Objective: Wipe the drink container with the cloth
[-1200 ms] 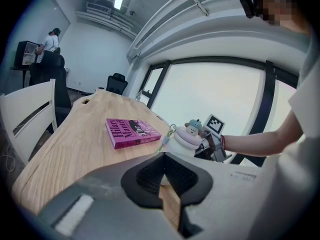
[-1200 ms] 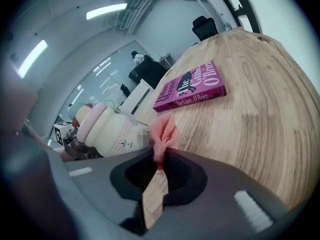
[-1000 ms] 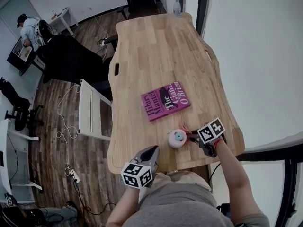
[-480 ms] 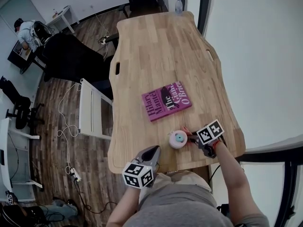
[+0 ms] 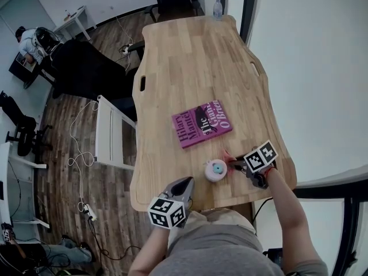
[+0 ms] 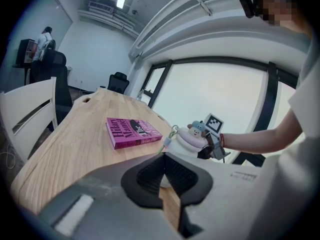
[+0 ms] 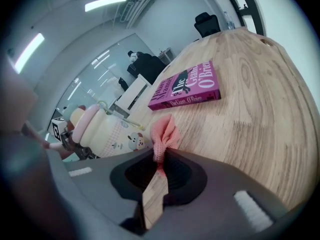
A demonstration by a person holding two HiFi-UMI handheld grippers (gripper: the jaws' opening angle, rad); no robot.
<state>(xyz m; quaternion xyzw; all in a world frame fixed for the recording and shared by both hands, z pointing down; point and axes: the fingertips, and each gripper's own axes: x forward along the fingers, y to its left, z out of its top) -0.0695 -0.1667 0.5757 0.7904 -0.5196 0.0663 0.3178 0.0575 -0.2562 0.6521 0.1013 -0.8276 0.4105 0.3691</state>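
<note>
Beside drink container, right tool gripping pink cloth, left tool clenched, well apart

The magenta paperback book lies midway along the pale wooden counter. Nearer the person, just before the book, stands the cream, pink-lidded drink container. At its right the right gripper pinches the pink knitted cloth between its fingers, just beside the container. The left gripper is at the near edge, left of the container, apart.
</note>
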